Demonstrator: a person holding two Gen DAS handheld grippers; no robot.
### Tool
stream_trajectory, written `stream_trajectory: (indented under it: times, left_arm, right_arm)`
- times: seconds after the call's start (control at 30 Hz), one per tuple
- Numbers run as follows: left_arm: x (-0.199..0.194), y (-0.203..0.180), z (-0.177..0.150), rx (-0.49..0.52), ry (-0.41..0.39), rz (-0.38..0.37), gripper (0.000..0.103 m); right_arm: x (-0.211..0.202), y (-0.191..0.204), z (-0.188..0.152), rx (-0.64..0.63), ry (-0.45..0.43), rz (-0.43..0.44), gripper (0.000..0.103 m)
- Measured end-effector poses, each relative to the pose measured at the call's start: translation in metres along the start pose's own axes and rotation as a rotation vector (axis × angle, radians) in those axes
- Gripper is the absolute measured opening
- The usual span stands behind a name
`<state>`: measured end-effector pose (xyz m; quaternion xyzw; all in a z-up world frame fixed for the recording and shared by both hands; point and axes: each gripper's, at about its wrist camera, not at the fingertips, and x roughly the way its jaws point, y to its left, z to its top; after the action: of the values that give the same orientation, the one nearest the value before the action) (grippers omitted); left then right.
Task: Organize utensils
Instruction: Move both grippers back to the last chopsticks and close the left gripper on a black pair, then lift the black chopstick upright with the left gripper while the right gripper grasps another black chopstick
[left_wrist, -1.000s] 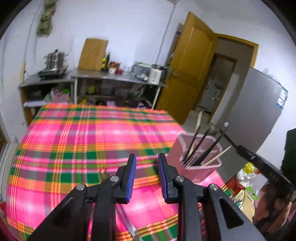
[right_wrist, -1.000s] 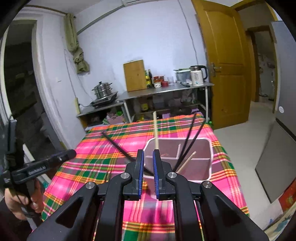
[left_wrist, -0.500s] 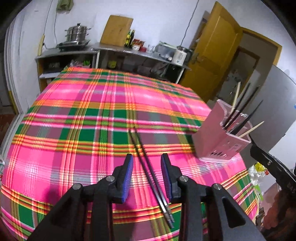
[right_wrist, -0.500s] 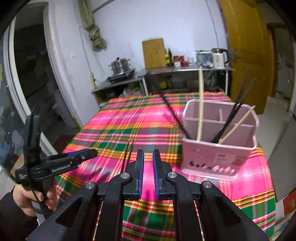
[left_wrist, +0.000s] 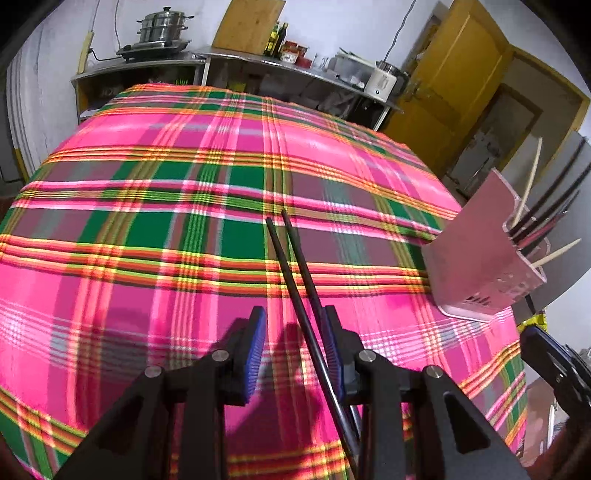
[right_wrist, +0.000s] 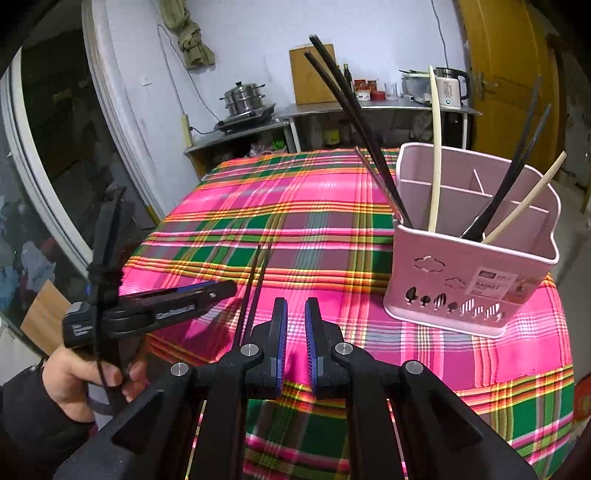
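Two black chopsticks (left_wrist: 291, 266) lie on the pink plaid tablecloth (left_wrist: 147, 221); they also show in the right wrist view (right_wrist: 255, 280). My left gripper (left_wrist: 293, 343) is open, its jaws low around their near ends, not closed on them. It also shows in the right wrist view (right_wrist: 207, 291). A pink utensil basket (right_wrist: 469, 269) stands at the right, holding black and cream chopsticks (right_wrist: 436, 155); it also shows in the left wrist view (left_wrist: 480, 254). My right gripper (right_wrist: 295, 332) has its jaws nearly together and holds nothing.
A steel shelf unit with a steamer pot (left_wrist: 162, 27), a cutting board, bottles and a kettle stands behind the table. A yellow door (left_wrist: 450, 85) is at the far right. The table's edges fall away close on all sides.
My left gripper has come down and forward over the two black chopsticks, which now lie between its jaws. My right gripper has drawn back from the basket.
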<state>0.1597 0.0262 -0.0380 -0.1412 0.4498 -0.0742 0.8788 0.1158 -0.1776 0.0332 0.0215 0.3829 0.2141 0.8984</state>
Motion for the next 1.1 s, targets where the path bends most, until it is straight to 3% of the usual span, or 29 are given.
stream_trajectory:
  times: [0.3, 0.43, 0.53, 0.93, 1.1]
  left_arm:
    - [0.019, -0.01, -0.002, 0.087, -0.006, 0.092, 0.032]
    - [0.018, -0.014, -0.005, 0.146, -0.021, 0.127, 0.02]
    - [0.013, -0.003, -0.006, 0.133, -0.016, 0.116, 0.011]
    - [-0.01, 0.05, -0.01, 0.066, -0.026, 0.15, 0.011]
    - [-0.012, 0.061, -0.009, 0.029, -0.017, 0.111, 0.011]
  right_arm:
    - [0.015, -0.002, -0.002, 0.011, 0.03, 0.005, 0.01]
    - [0.023, -0.001, -0.002, 0.014, 0.04, 0.011, 0.01]
    - [0.028, 0.002, -0.001, 0.009, 0.047, 0.019, 0.009]
    - [0.086, 0.027, 0.004, -0.013, 0.124, 0.08, 0.01]
    - [0.112, 0.034, 0.011, -0.026, 0.153, 0.074, 0.01]
